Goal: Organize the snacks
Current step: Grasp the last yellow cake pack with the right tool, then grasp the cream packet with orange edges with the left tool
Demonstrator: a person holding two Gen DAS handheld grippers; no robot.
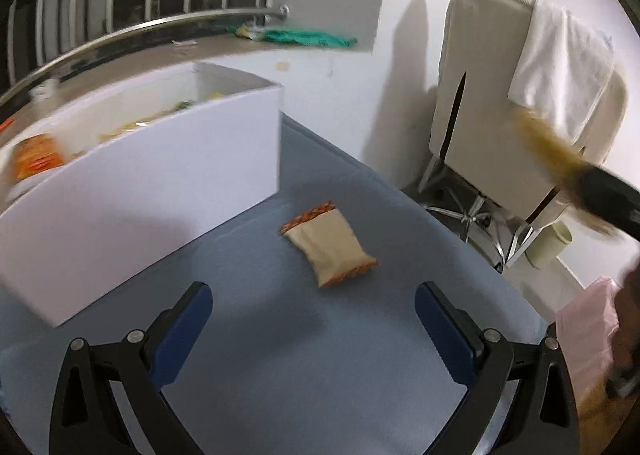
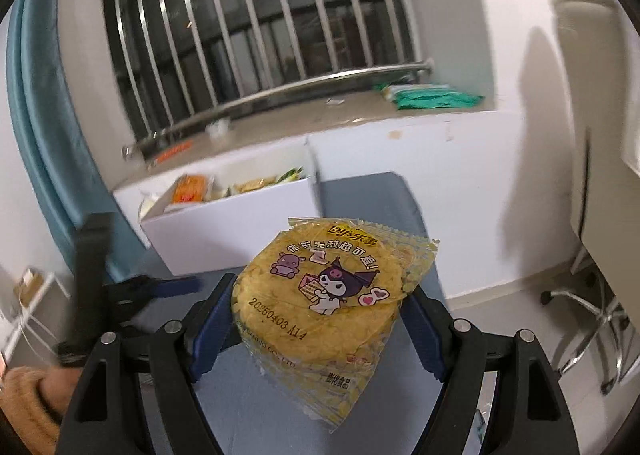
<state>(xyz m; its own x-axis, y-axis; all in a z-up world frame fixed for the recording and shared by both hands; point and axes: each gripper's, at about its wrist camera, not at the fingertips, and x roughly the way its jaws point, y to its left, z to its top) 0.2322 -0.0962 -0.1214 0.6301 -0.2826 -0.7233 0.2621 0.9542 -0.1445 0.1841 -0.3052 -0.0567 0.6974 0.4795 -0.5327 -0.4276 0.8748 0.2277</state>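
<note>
A small beige snack packet (image 1: 330,245) with orange crimped ends lies on the blue table (image 1: 304,367), just beyond my open, empty left gripper (image 1: 314,311). A white box (image 1: 160,159) holding several snacks stands at the left; it also shows in the right wrist view (image 2: 236,223). My right gripper (image 2: 318,313) is shut on a yellow Lay's chip packet (image 2: 324,303) with cartoon print, held above the table short of the box. In the left wrist view the right gripper (image 1: 600,191) is a blurred dark shape with the yellow packet at right.
A beige office chair (image 1: 500,115) with a white towel stands right of the table. A windowsill with a steel rail (image 2: 280,95) and a green packet (image 2: 436,99) runs behind the box. A teal curtain (image 2: 44,135) hangs at left. A pink bag (image 1: 584,335) sits at the table's right edge.
</note>
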